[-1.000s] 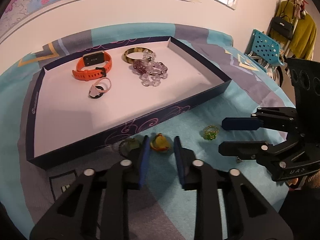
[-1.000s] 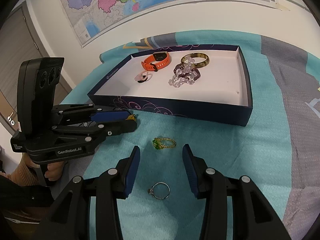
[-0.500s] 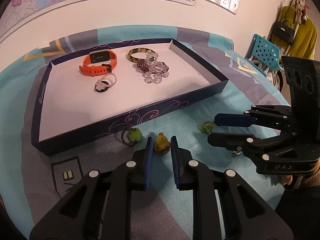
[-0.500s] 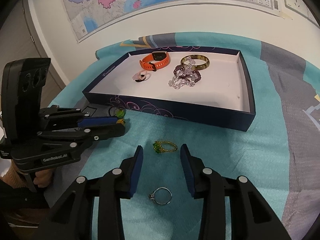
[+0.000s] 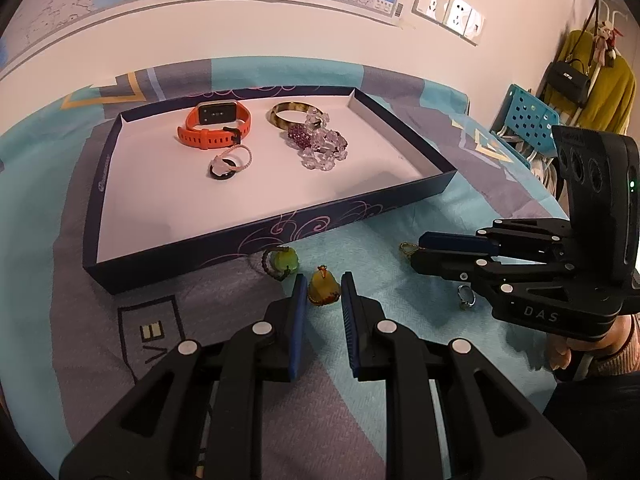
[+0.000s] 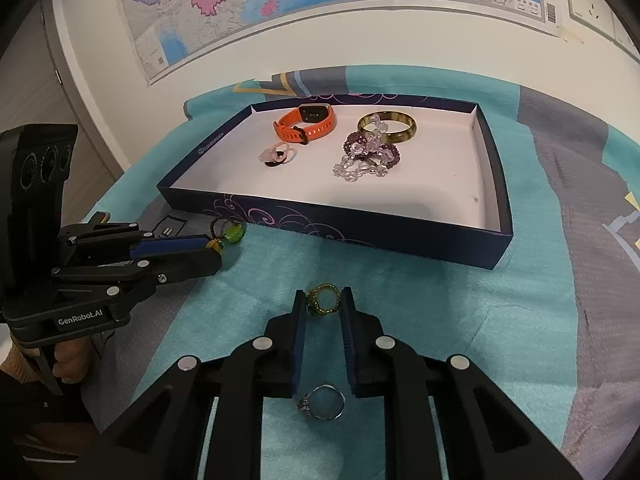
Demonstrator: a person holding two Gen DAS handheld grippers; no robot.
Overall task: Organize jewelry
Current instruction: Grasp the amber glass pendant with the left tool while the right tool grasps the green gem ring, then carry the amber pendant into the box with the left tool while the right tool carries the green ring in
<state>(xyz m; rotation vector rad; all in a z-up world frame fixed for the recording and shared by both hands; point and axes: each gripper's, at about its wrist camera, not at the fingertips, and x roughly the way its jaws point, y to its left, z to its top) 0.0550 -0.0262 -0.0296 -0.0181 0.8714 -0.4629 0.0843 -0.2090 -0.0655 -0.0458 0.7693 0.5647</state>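
A navy tray (image 5: 96, 216) with a white floor holds an orange watch (image 5: 216, 128), an amber bangle (image 5: 286, 116), bead bracelets (image 5: 320, 146) and small rings (image 5: 228, 164). In front of the tray, my left gripper (image 5: 322, 280) is shut on a yellow pendant (image 5: 323, 292). A green pendant on a dark bead loop (image 5: 282, 262) lies just to its left. My right gripper (image 6: 323, 300) is closing its jaws, and the pads touch both sides of a gold ring with a green stone (image 6: 323, 301). A silver ring (image 6: 322, 402) lies on the cloth under that gripper.
A teal and grey cloth (image 6: 460, 320) covers the table. The tray's front wall (image 6: 360, 228) stands between the grippers and the tray floor. A blue chair (image 5: 528, 120) and a coat rack with a bag (image 5: 592, 80) stand at the far right. A hand (image 5: 568, 352) holds the right gripper.
The right jaws have narrowed from wide apart to touching the gold ring. The left gripper with the yellow pendant has drawn back a little from the tray, uncovering the green pendant.
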